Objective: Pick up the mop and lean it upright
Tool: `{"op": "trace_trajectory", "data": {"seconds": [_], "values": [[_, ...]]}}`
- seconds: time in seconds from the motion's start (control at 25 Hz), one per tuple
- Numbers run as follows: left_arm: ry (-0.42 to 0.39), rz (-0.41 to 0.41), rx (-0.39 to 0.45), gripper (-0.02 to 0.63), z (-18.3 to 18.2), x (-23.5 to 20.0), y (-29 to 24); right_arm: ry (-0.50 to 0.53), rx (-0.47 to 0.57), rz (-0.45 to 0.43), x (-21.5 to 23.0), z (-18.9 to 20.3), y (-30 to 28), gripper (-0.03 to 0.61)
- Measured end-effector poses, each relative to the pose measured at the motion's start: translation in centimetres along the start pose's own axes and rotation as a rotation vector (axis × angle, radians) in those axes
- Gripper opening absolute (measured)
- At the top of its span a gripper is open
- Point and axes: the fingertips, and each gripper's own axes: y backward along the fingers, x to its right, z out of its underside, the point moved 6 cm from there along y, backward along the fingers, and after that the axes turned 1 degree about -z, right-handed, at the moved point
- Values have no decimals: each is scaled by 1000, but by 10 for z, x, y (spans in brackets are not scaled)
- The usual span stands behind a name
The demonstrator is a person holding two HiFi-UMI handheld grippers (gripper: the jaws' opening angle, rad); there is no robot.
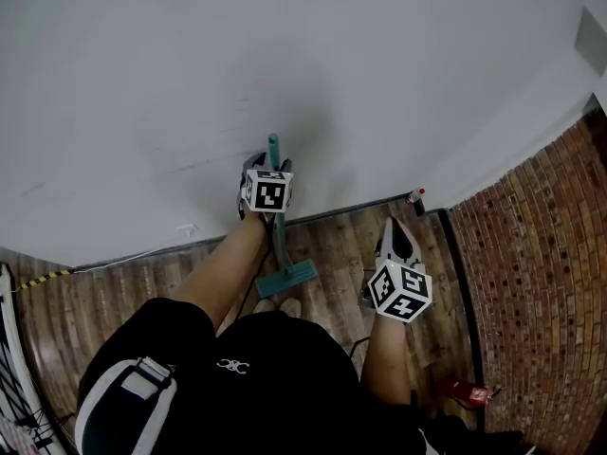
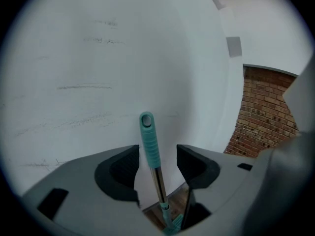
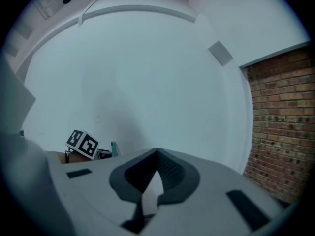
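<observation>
Mop (image 2: 149, 142) upright between spread jaws of left gripper (image 2: 157, 151), apparently ungripped.

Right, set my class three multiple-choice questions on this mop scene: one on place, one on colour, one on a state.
1. The mop leans on: A the white wall; B a cupboard; C a chair.
2. Its handle grip is: A red; B teal; C yellow.
3. The left gripper is: A shut on the handle; B shut and empty; C open round the handle.

Answers: 1 A, the handle's top rests against the white wall in the head view. 2 B, the ribbed end shows teal. 3 C, both pads stand clear of the handle between them.
</observation>
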Motion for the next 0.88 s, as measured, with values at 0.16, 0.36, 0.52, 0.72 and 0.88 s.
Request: {"op": "trace_trajectory", "data": {"seconds": [0.16,0.36,0.52,0.72,0.88], "values": [[57,25,-6,-3,5,3,20,-7,18,-12,-6,-3,-6,14],[25,148,24,-3,2,20,50,-17,48,-55,-22,-11,-19,14],[15,202,82,-3,-12,28,81,-10,75,-118,-44,-19,-28,14],[45,272,133,-3,-35,32,118,18,103,-210,-78,-34,-34,14],[24,293,189,-3,-53,32,143,39,113,-248,-93,-42,-38,14]]}}
